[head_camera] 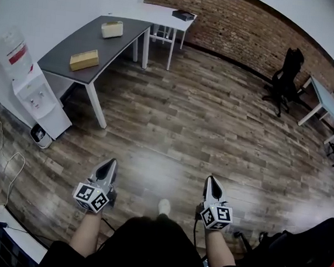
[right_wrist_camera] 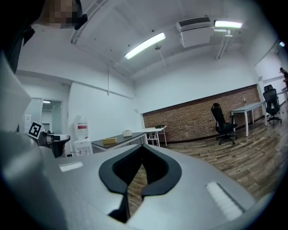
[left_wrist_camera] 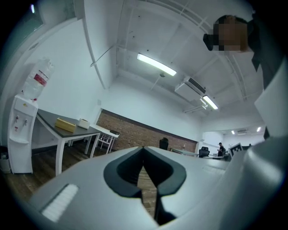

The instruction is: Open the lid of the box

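Observation:
Two boxes lie on a grey table (head_camera: 61, 60) at the far left: a flat yellowish box (head_camera: 84, 60) near its front and a cream box (head_camera: 112, 29) further back. Both grippers are held low in front of me over the wooden floor, well short of the table. My left gripper (head_camera: 113, 162) and right gripper (head_camera: 211, 179) are shut with nothing between the jaws. The left gripper view shows the shut left gripper (left_wrist_camera: 144, 148), the yellowish box (left_wrist_camera: 65, 124) and the cream box (left_wrist_camera: 83, 123). The right gripper view shows the shut right gripper (right_wrist_camera: 143, 147) and the yellowish box (right_wrist_camera: 109, 141).
A water dispenser (head_camera: 33, 88) stands left of the grey table. A white table (head_camera: 166, 15) with a dark flat item (head_camera: 183, 15) joins it at the back. A black office chair (head_camera: 285, 77) and another desk (head_camera: 326, 101) stand at the right by the brick wall. Cables (head_camera: 5, 167) lie on the floor.

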